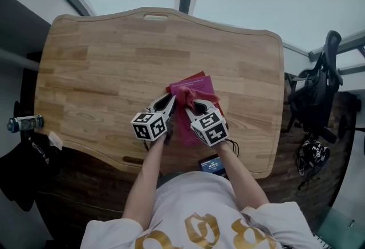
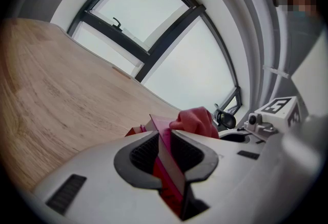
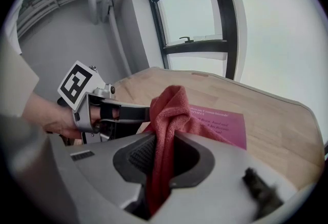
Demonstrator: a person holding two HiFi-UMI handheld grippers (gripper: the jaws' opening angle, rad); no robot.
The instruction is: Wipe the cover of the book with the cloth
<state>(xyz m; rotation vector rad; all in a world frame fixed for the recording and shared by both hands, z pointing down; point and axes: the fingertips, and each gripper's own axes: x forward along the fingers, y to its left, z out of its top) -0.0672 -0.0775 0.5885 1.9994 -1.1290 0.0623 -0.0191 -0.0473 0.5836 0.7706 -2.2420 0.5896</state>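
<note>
A magenta book (image 1: 197, 122) lies on the wooden table (image 1: 102, 77) near its front edge. My left gripper (image 1: 169, 101) is shut on the book's left edge; in the left gripper view the thin cover (image 2: 163, 138) stands pinched between the pads. My right gripper (image 1: 197, 106) is shut on a red cloth (image 1: 191, 94), which bunches over the book's upper part. In the right gripper view the cloth (image 3: 166, 110) rises out of the jaws, with the book's cover (image 3: 223, 124) behind it and the left gripper (image 3: 120, 113) to the left.
A phone (image 1: 212, 164) lies at the table's front edge by the person's body. A can (image 1: 25, 123) stands off the table's left side. An office chair (image 1: 316, 99) is beyond the right edge. Windows run behind the table.
</note>
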